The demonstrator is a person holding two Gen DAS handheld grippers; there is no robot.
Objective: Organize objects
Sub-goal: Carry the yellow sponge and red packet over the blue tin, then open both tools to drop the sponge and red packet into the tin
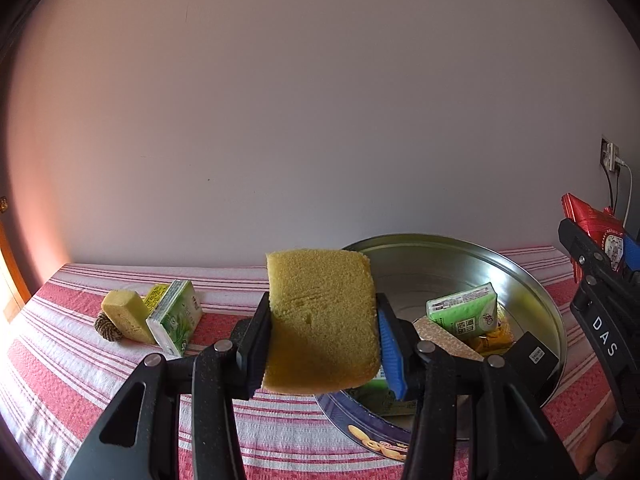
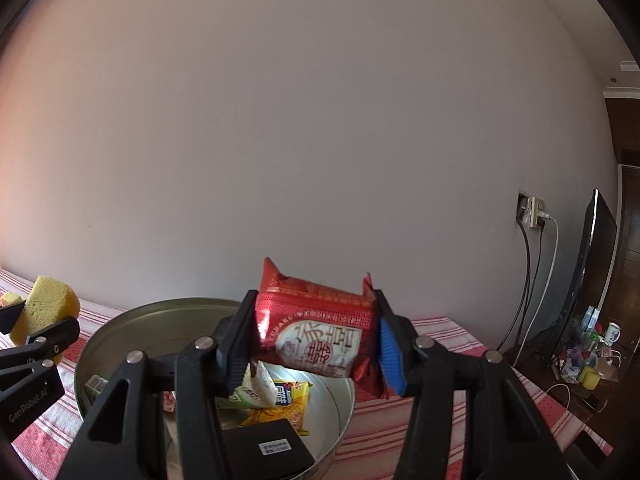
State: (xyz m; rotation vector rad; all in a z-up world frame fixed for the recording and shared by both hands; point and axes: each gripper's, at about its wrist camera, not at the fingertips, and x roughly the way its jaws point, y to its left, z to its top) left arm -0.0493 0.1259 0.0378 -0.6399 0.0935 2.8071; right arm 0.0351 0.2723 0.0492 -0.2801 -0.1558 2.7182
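The round metal tin [image 1: 532, 280] sits right of the striped tablecloth's [image 1: 60, 360] centre. Above its near rim the left gripper [image 1: 322, 344] clamps a yellow sponge [image 1: 320, 316]: light, soft, best squeezed mid-body. The right gripper [image 2: 316, 344] pinches a crinkly red snack packet [image 2: 320, 328], probably slippery.

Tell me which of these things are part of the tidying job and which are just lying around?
Part of the job:
yellow sponge, held in left gripper
red snack packet, held in right gripper
round metal tin
second sponge and green pack on striped cloth

Just lying around:
wall socket
dark screen
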